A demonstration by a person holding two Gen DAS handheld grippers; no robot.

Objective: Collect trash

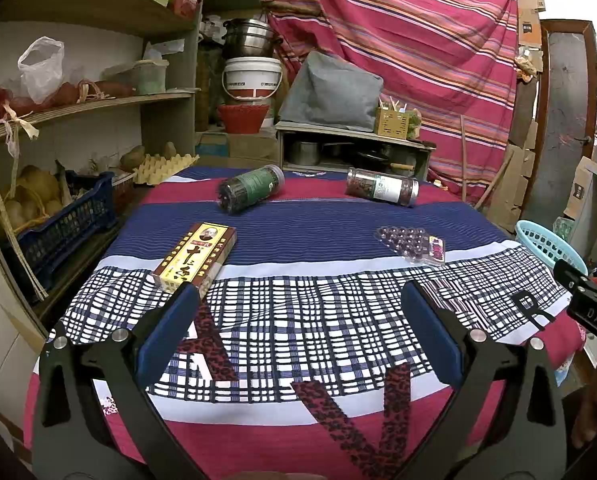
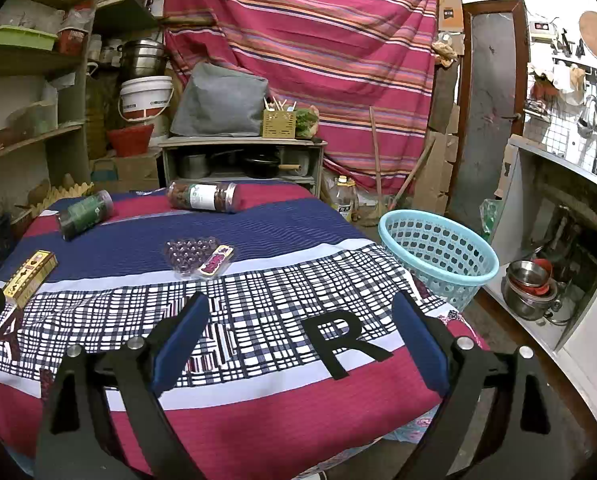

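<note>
Striped red cloth is hanging across the far wall, and a table draped in a red, blue and checked cover is filling the foreground. Both grippers are hovering level above its near edge, pointing toward the far side. The left gripper is holding its blue-padded fingers wide apart with nothing between them, the left pad sitting just near the long yellow box. The right gripper is likewise spreading its fingers wide and empty, over the black letter R on the cover. Farther off, a green-labelled jar and a white-labelled jar are lying on their sides near the far edge, well apart from each other. A clear blister tray is resting mid-table between the jars and the grippers. A light blue basket is standing just beside the table's right edge.
</note>
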